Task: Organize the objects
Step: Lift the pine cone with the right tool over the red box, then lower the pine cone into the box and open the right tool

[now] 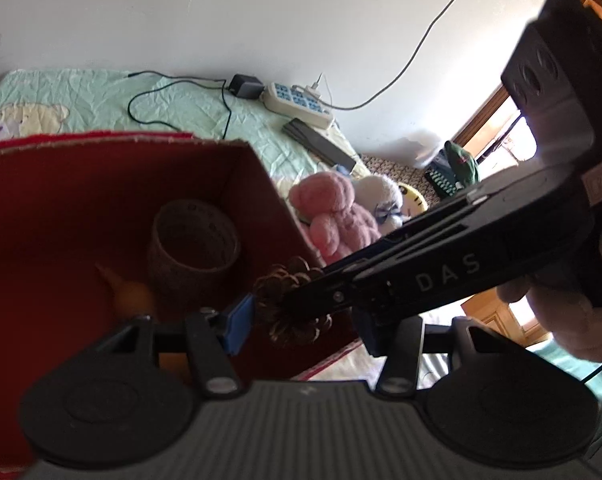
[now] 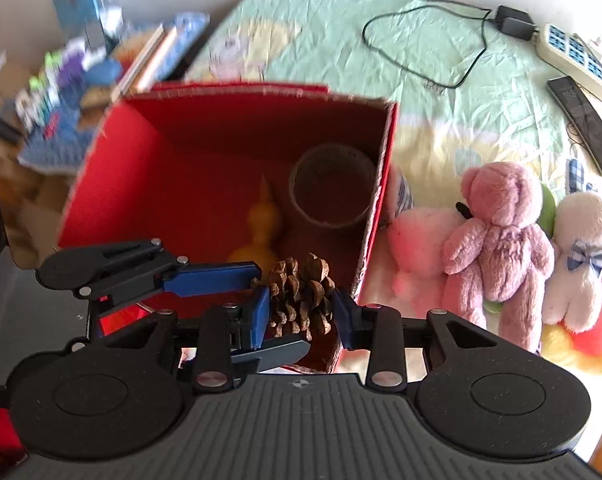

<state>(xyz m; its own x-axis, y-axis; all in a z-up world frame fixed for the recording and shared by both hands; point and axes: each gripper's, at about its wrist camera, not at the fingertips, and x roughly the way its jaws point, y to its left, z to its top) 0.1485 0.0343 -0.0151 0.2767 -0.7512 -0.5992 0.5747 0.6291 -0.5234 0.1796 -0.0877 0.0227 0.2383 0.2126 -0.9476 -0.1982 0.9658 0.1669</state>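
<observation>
The right gripper (image 2: 301, 310) pinches a pine cone (image 2: 301, 296) between its blue pads, one pad on each flank. The left gripper (image 1: 301, 326) stands spread, its blue pads wide apart on either side of the same cone (whether either pad touches it I cannot tell), and its upper finger crosses in front of the right one's left pad in the right wrist view.

The cone is brown and dry, its woody scales flared open with paler tips. It hangs over the near right corner of a red box (image 2: 229, 96), just inside the rim.

On the box floor a yellow gourd-shaped toy (image 2: 261, 232) lies just behind the cone, and a roll of tape (image 2: 329, 188) stands on end in the far right corner.

The box rests on a pale green bedsheet (image 2: 441, 80). Just right of it lie plush toys: a pink bear (image 2: 497, 232), a paler pink one (image 2: 417, 248) and a white one (image 2: 581, 248). Farther back are a black cable (image 2: 421, 40), a white power strip (image 2: 577, 56) and a dark remote (image 2: 585, 124). In the left wrist view the right gripper's black body blocks much of the right side.
</observation>
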